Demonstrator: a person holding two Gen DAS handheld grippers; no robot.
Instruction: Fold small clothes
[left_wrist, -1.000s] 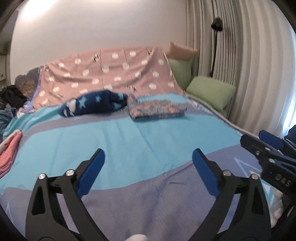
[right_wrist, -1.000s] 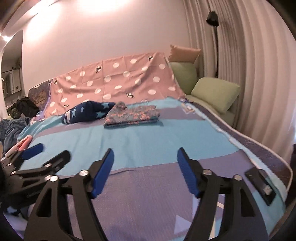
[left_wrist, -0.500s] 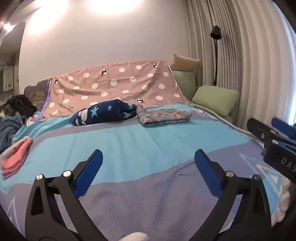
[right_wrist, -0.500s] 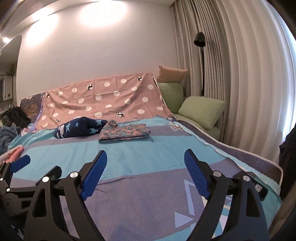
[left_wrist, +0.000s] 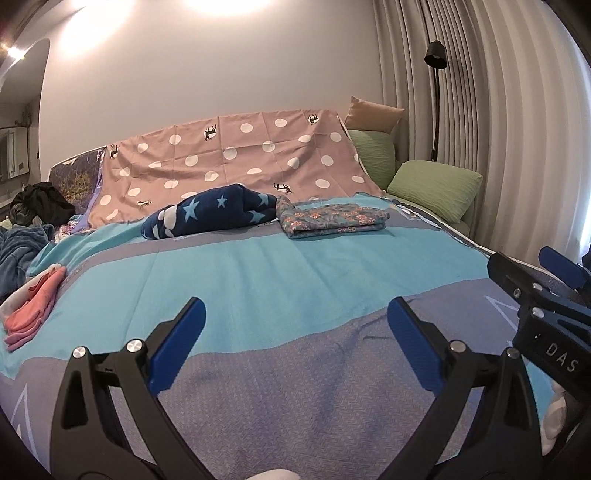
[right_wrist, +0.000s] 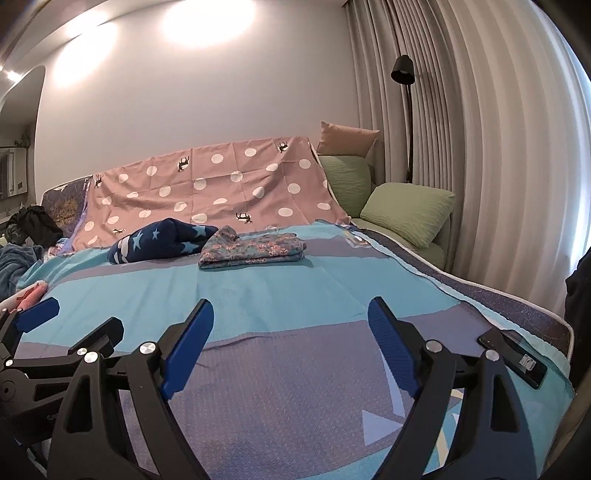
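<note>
Both tools hang released over the near edge of the bed: left tool, right tool just spread wider, nothing between. Folded floral cotton garment rests near the far edge, parked clear of the folding space.

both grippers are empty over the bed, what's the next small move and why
Probably swing the left gripper toward the pink clothes at the bed's left edge: both grippers are open and empty, and the floral piece already lies folded.

- The left gripper points at twelve o'clock, jaws wide, nothing between them.
- The right gripper, at its three o'clock, has just been opening and gapes empty.
</note>
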